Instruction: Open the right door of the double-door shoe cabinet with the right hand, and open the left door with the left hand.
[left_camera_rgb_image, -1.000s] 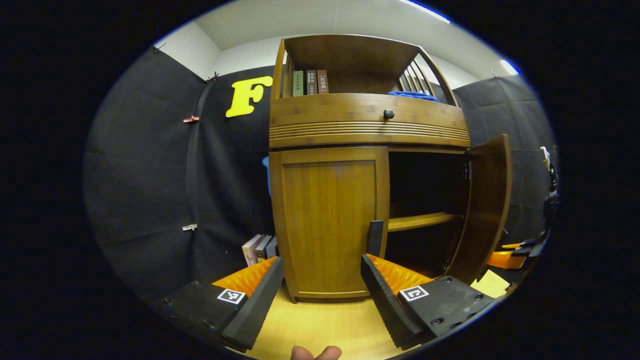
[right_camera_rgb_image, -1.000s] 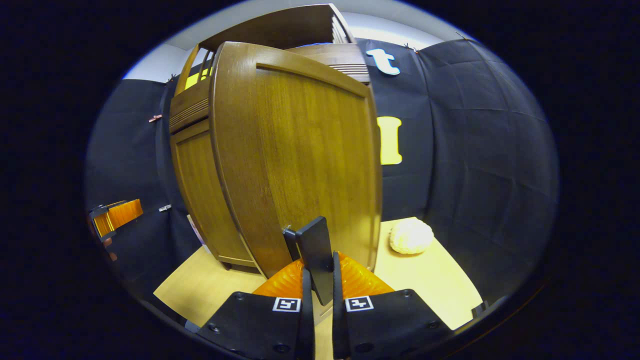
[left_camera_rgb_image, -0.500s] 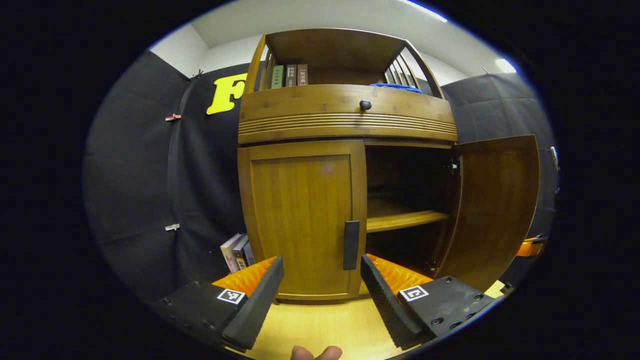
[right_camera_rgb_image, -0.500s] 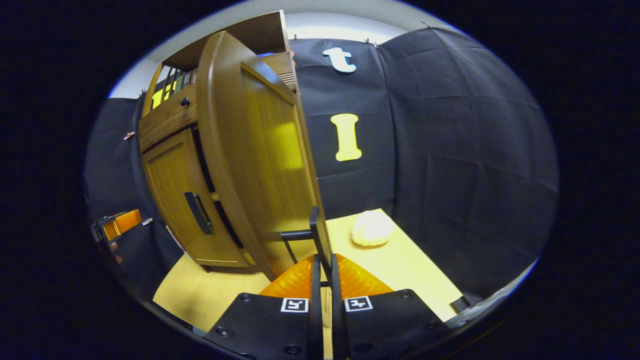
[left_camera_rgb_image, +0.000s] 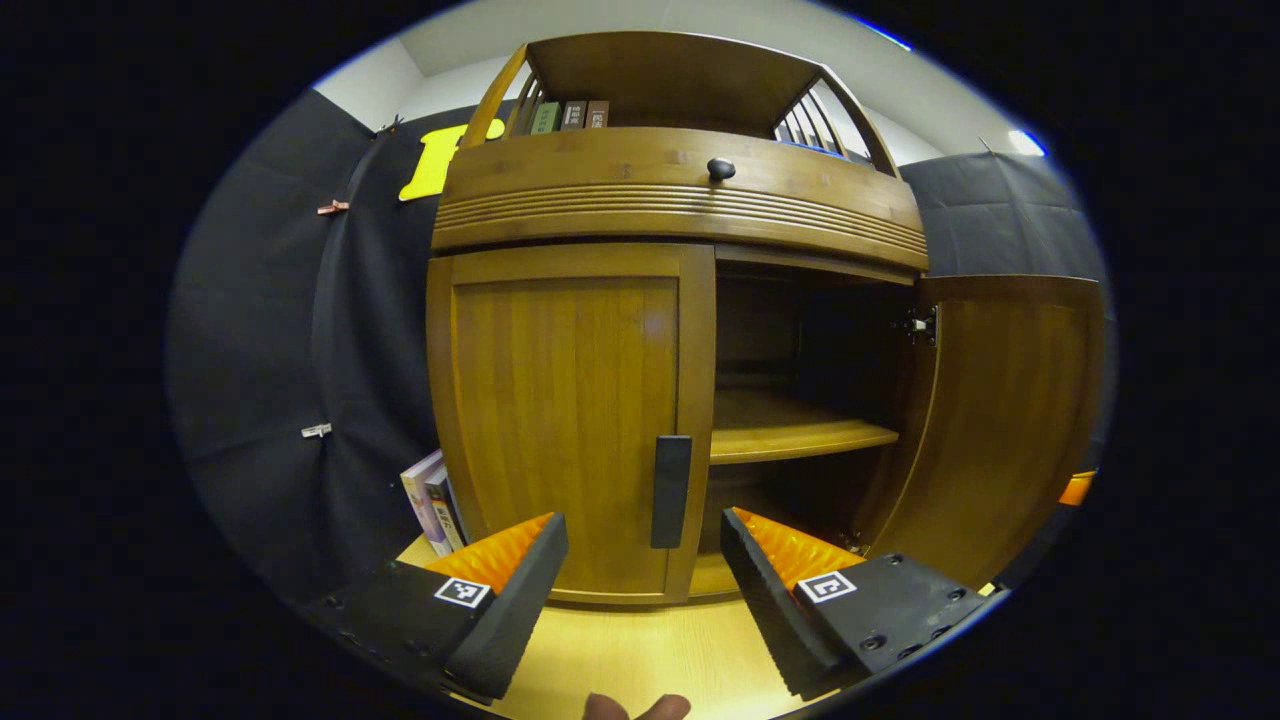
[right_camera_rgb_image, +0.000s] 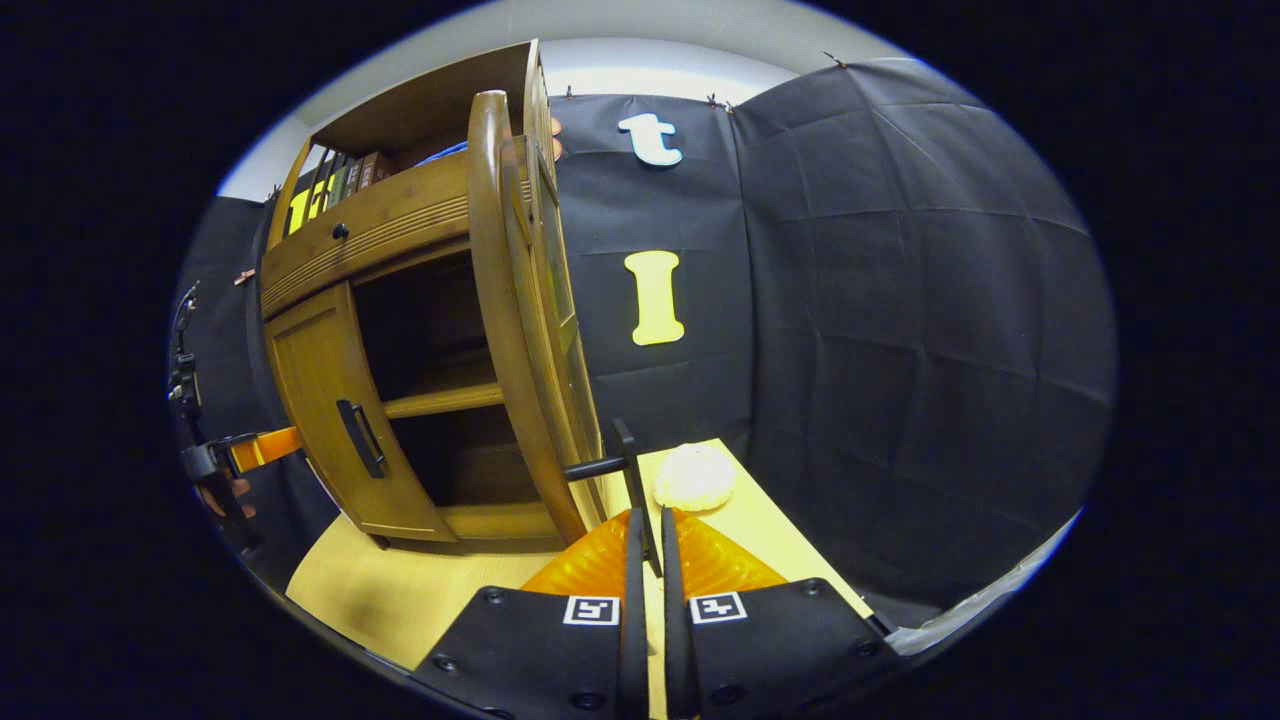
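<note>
My right gripper (right_camera_rgb_image: 647, 540) has its jaws pinched on the dark handle (right_camera_rgb_image: 628, 468) of the right door (right_camera_rgb_image: 520, 330), which stands swung wide open. My left gripper (left_camera_rgb_image: 645, 560) hangs with jaws spread wide before the closed left door (left_camera_rgb_image: 565, 420), its handle (left_camera_rgb_image: 670, 491) between them, untouched.

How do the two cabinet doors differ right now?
The left door sits shut against the cabinet; the right door is swung wide open, baring the shelf. The right claw is shut on the right door's handle; the open left claw hovers before the left handle. Both are brown wood.
</note>
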